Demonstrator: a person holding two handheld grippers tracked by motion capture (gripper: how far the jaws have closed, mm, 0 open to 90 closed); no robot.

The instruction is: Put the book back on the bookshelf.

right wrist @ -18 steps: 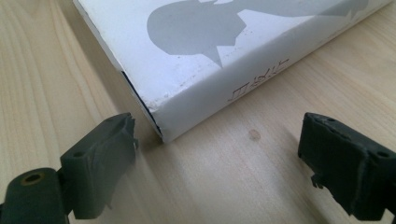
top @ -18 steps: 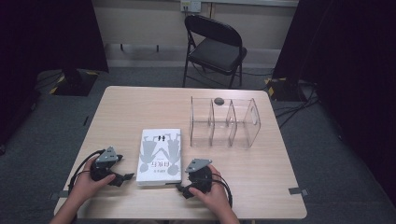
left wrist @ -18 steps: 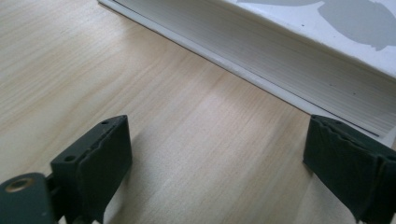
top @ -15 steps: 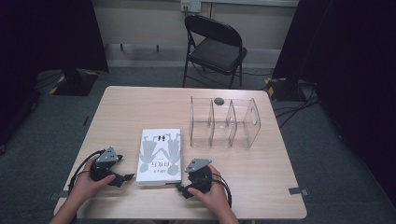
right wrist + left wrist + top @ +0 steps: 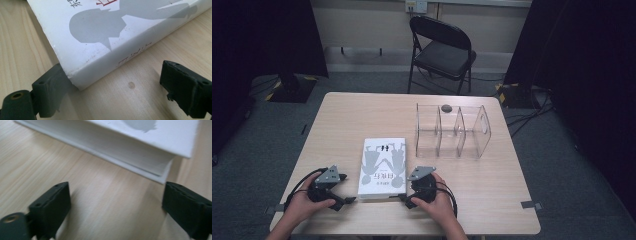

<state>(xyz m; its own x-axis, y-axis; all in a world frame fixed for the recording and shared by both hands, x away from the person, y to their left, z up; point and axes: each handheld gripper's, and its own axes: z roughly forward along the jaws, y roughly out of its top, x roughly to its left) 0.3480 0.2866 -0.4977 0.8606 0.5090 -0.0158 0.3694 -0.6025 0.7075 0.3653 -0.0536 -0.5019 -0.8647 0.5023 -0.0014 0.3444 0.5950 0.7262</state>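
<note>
A white book (image 5: 383, 167) with grey silhouettes on its cover lies flat near the table's front edge. My left gripper (image 5: 346, 189) sits on the table just left of the book's near left corner, jaws open and pointing at it. In the left gripper view the book's page edge (image 5: 140, 142) lies ahead of the open gripper (image 5: 115, 207), apart from both jaws. My right gripper (image 5: 408, 188) is at the book's near right corner, open. In the right gripper view the book's corner (image 5: 112, 32) rests against one jaw of the gripper (image 5: 117, 87), and the other jaw stands well clear.
A clear plastic organizer (image 5: 452, 132) with upright dividers stands at the back right of the wooden table (image 5: 492, 200). A small dark round object (image 5: 445, 107) lies at its far rim. A black folding chair (image 5: 439, 50) stands behind the table.
</note>
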